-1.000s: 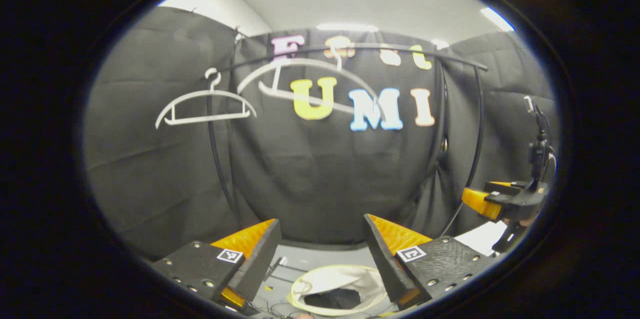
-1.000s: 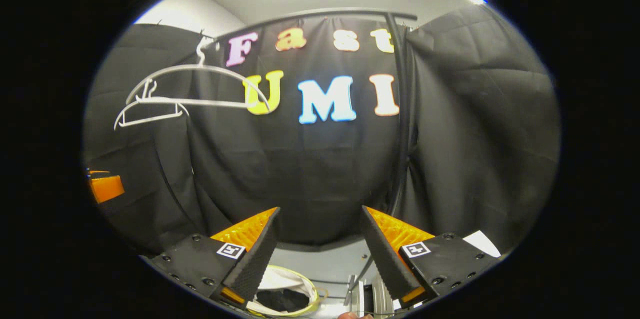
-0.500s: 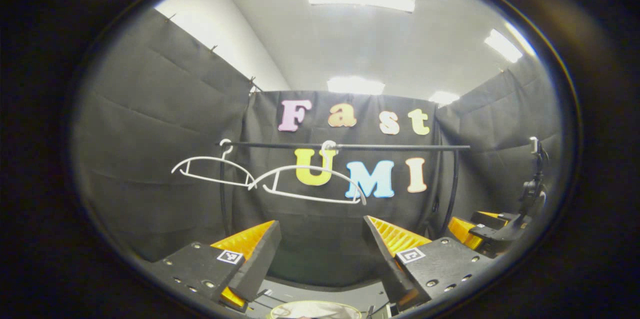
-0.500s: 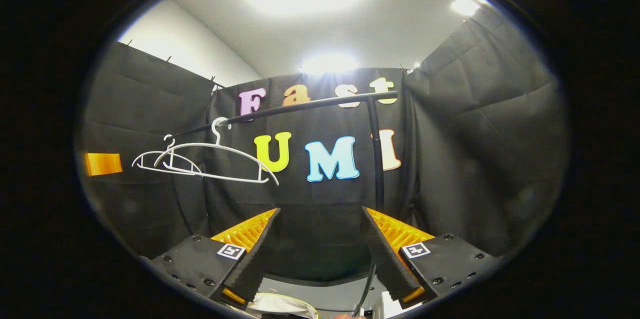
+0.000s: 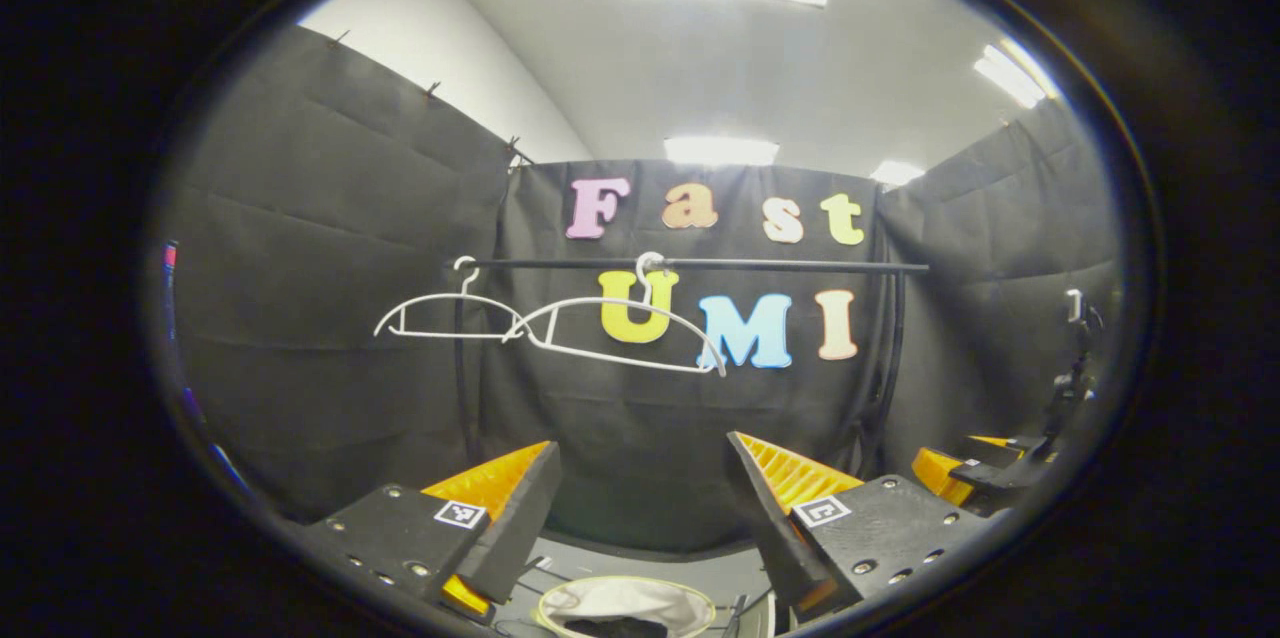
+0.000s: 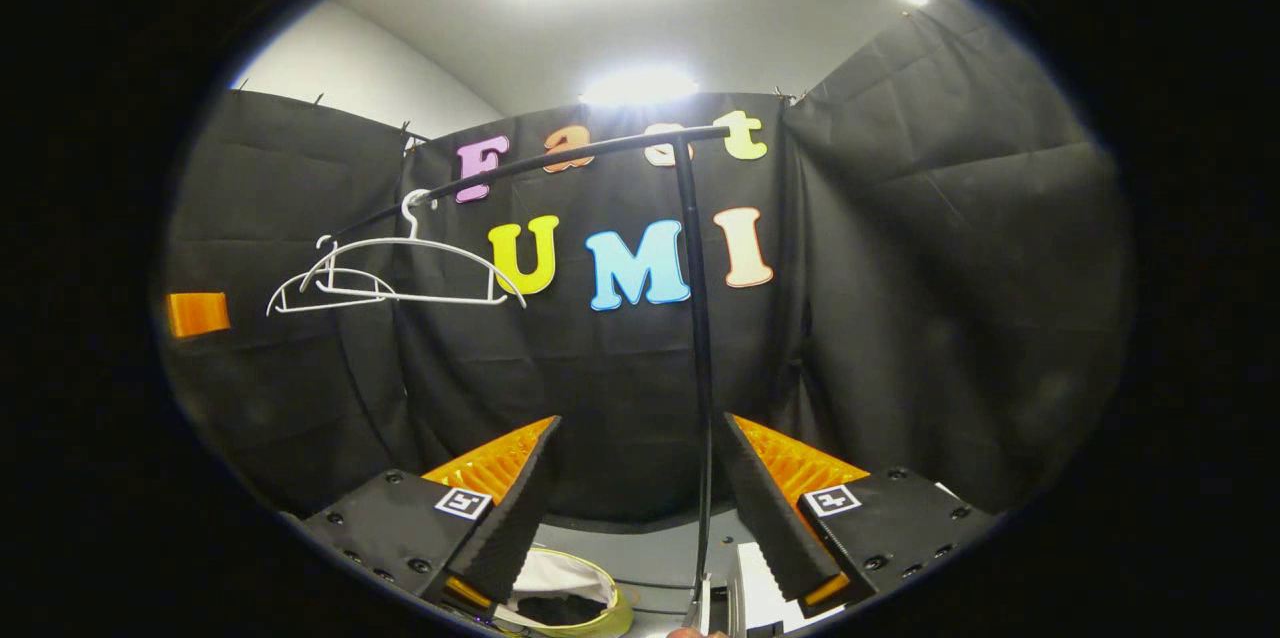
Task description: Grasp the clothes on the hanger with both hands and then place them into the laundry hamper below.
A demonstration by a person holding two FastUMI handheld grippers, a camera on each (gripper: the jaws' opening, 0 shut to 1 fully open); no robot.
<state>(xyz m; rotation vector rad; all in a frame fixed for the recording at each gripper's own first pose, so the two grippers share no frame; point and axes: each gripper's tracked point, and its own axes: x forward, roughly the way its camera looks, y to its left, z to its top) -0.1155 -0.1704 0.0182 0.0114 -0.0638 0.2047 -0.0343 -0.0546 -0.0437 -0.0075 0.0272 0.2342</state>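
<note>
Both white hangers (image 5: pixel 620 328) hang bare on the black rail (image 5: pixel 700 265); a dark garment (image 6: pixel 560 608) lies in the laundry hamper (image 5: pixel 625 598) on the floor below the rail. The left gripper (image 5: pixel 640 508) and right gripper (image 6: pixel 635 503) gape wide, holding nothing. The main risk I see: either gripper rising toward the rail could snag a hanger and knock it off

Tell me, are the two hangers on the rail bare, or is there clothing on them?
Bare. Both white hangers hang from the rail as empty frames, with the black cloth visible through them.
</note>
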